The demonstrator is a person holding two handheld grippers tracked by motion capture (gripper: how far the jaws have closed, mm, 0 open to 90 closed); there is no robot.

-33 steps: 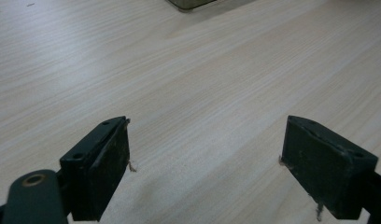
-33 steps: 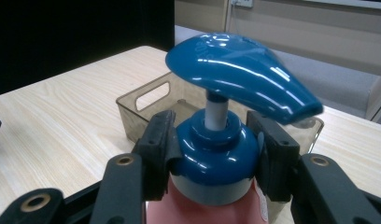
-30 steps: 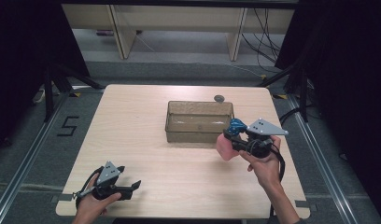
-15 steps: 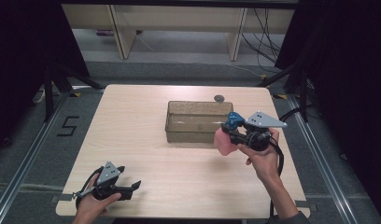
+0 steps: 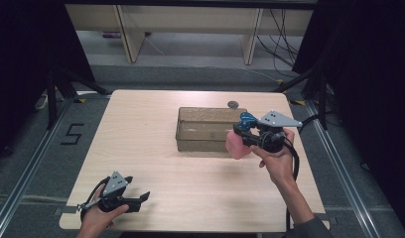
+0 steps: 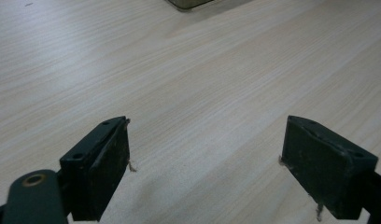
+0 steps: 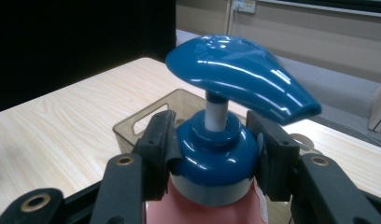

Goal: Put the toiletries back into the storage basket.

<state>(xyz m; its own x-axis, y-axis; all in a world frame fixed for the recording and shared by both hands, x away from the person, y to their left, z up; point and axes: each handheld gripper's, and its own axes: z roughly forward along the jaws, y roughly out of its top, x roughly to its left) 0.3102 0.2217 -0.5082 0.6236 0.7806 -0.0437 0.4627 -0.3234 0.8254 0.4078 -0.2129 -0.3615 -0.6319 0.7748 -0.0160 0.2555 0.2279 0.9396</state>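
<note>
Bright overhead light, dark surroundings, glare on blue pump head [image 7: 240, 70], soft focus

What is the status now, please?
Right gripper shut on pump bottle, lifted beside bin. Left gripper open, empty, over table. Nothing in the way.

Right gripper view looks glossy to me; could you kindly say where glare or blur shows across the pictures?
Right gripper view: white glare streaks on the glossy blue pump head of the pink plastic bottle; shelving behind is soft. Left gripper view: the black tool casts faint shadows on the pale wooden table. High view: dark surroundings.
</note>
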